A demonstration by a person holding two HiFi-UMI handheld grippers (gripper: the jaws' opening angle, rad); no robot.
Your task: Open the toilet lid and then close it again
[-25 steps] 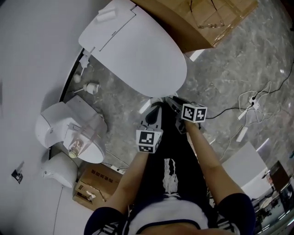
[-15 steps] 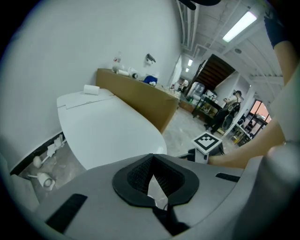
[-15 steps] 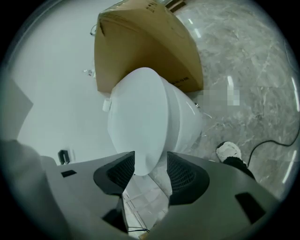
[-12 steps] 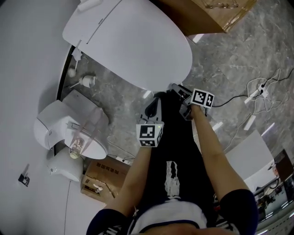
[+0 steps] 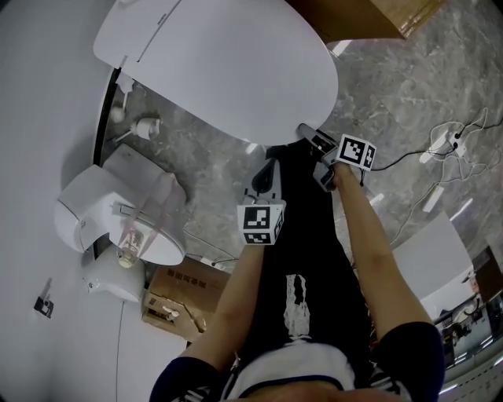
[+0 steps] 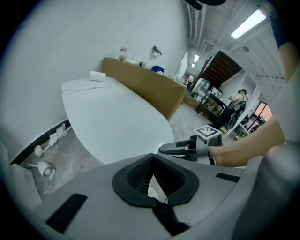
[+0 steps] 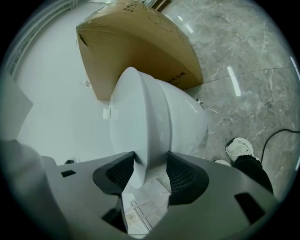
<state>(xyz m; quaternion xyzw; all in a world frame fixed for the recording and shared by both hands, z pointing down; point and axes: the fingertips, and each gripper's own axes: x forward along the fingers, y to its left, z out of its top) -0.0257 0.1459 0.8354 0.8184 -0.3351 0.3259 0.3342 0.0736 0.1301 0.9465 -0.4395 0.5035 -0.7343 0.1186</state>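
The white toilet lid (image 5: 228, 71) lies down flat over the bowl. My right gripper (image 5: 314, 153) is at the front rim. Its jaws are opening, and the lid's front edge (image 7: 145, 122) stands between the two pads (image 7: 123, 172). In the right gripper view the rim fills most of the gap of the right gripper (image 7: 150, 173). My left gripper (image 5: 269, 168) is shut and empty, just left of the right one and short of the rim. The left gripper view shows the left gripper's (image 6: 152, 183) closed jaws, the lid (image 6: 117, 126) ahead and the right gripper (image 6: 180, 149) beside it.
A large cardboard box (image 5: 361, 16) stands behind the toilet. A white bin-like unit (image 5: 118, 224) and a small carton (image 5: 185, 302) sit to the left by the wall. Cables (image 5: 448, 137) trail over the marble floor at right. My shoe (image 7: 239, 149) is beside the bowl.
Both grippers have sunk lower at the toilet's front rim. The right gripper's marker cube has rolled. The lid looks larger and flatter in view.
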